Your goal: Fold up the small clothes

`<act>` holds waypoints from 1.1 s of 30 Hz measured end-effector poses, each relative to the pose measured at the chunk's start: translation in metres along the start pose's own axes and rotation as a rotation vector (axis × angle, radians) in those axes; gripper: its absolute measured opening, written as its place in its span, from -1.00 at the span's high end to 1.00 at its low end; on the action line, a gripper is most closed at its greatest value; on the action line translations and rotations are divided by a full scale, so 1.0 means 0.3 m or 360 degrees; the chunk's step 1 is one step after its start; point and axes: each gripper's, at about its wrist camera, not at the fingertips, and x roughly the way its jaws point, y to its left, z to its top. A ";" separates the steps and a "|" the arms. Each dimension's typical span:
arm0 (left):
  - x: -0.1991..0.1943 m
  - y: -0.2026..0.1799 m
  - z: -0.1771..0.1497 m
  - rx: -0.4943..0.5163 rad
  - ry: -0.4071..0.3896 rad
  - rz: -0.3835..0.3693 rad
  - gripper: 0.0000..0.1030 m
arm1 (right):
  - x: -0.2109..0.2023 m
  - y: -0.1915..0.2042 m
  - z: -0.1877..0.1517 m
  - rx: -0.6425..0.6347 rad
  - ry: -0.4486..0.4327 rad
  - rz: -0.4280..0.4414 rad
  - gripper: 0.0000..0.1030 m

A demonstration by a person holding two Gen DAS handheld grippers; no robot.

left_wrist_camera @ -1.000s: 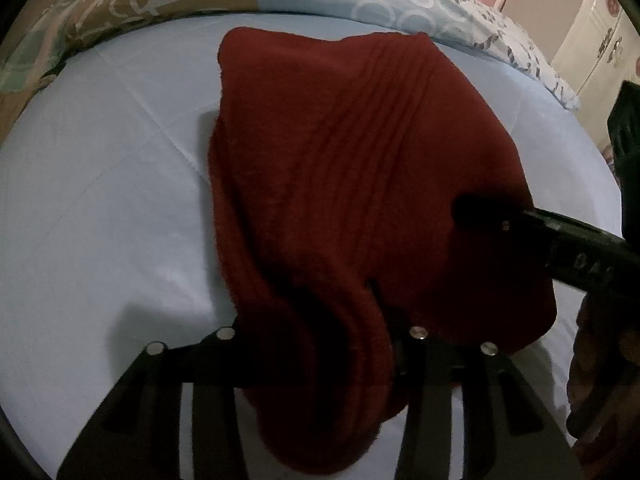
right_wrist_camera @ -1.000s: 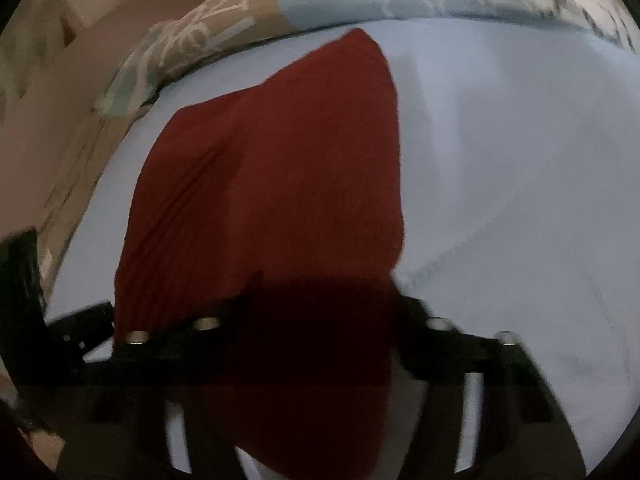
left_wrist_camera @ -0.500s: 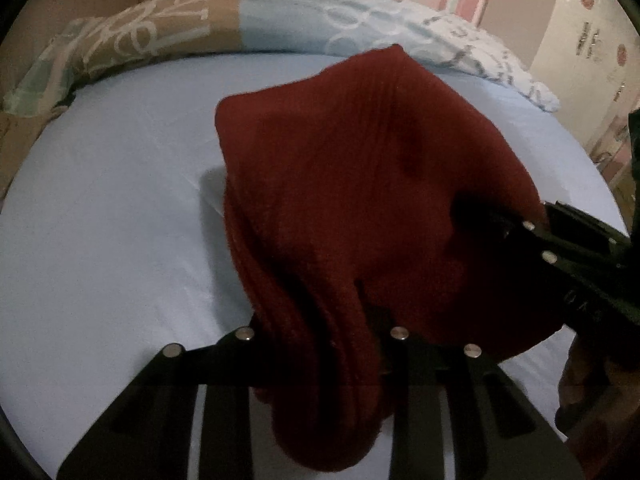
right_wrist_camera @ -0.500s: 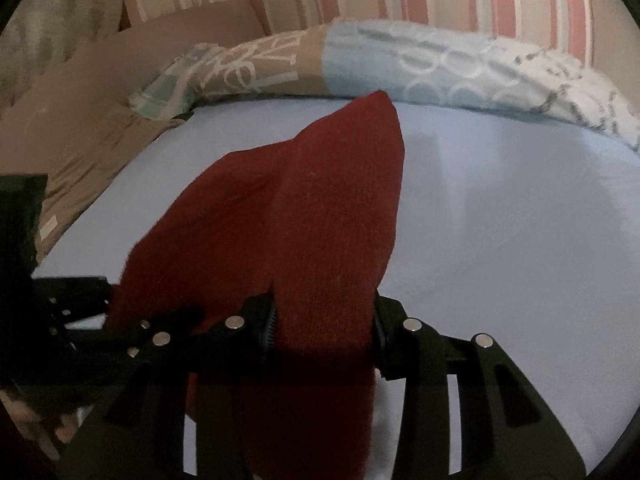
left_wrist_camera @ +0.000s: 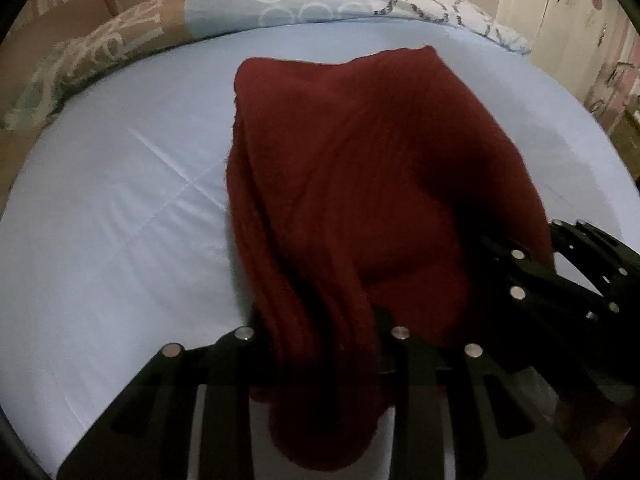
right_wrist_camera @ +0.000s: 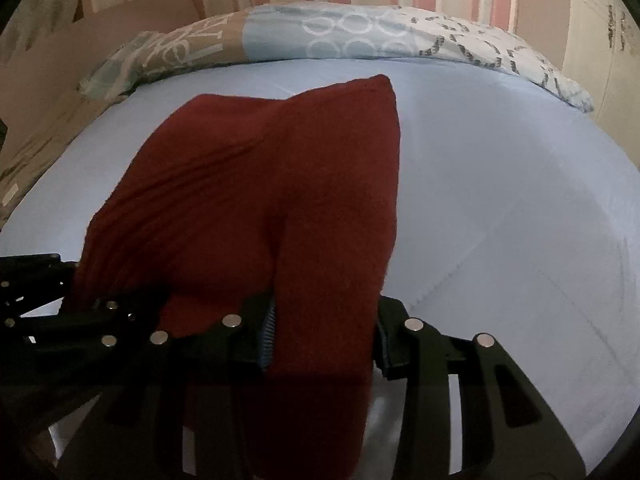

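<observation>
Left gripper [left_wrist_camera: 324, 344]: clamped on a bunched near corner of the red knit garment [left_wrist_camera: 360, 184]; the cloth fills the gap between its fingers and hangs below them in a rounded fold.
Right gripper [right_wrist_camera: 324, 332]: clamped on the other near corner, a flatter band of the same cloth running between its ribbed pads [right_wrist_camera: 267, 332] and drooping behind them. It also shows in the left view as a dark frame just right of the garment.
Where the garment is: lifted at its near edge by both grippers, the far part sloping down onto the blue bed sheet [left_wrist_camera: 112, 208], well short of the patterned pillow [left_wrist_camera: 320, 4] at the head of the bed.
How it should handle: it looks soft, thick and fuzzy, with no stiffness. It sags between the two holds, so it is likely light but limp, and the knit should grip the pads rather than slip.
Where to hold: the two near corners as taken now seem right; a single-layer pinch on the left might give a cleaner edge than the wad it has.
Long axis: runs from the grippers away toward the pillow.
Pointing: the far edge tapers to a corner aimed at the pillow; knitted ribs follow the same line.
</observation>
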 end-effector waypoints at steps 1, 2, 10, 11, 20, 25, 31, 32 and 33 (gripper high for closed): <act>0.004 -0.005 0.001 0.0002 -0.0013 0.0035 0.41 | 0.002 0.001 -0.003 -0.0002 -0.0006 -0.0008 0.24; 0.007 -0.008 0.003 -0.0002 -0.0019 0.0057 0.40 | 0.003 0.000 -0.001 0.0009 -0.0012 -0.0006 0.23; -0.011 0.002 -0.004 -0.0029 -0.0065 0.0137 -0.13 | -0.014 -0.043 0.026 0.0141 -0.0020 0.0102 -0.15; -0.027 0.012 -0.010 -0.0045 -0.0073 0.0161 -0.32 | -0.040 -0.051 0.035 0.0161 -0.0048 0.0116 -0.38; -0.179 0.149 -0.073 -0.0100 -0.0190 0.0136 -0.69 | -0.246 -0.050 0.004 0.0087 -0.0176 -0.0114 -0.80; -0.101 0.169 -0.093 -0.0071 -0.0146 0.0253 -0.72 | -0.149 -0.045 -0.064 -0.0018 0.0004 -0.0266 -0.58; -0.062 0.286 -0.105 -0.0240 -0.0098 0.0077 -0.86 | -0.068 -0.121 -0.078 0.0081 0.0099 -0.0229 -0.65; -0.062 0.293 -0.105 -0.0241 -0.0097 0.0057 -0.87 | -0.066 -0.131 -0.076 0.0111 0.0109 -0.0211 -0.66; -0.069 0.293 -0.105 -0.0229 -0.0104 0.0038 -0.87 | -0.073 -0.130 -0.075 0.0116 0.0104 -0.0196 -0.65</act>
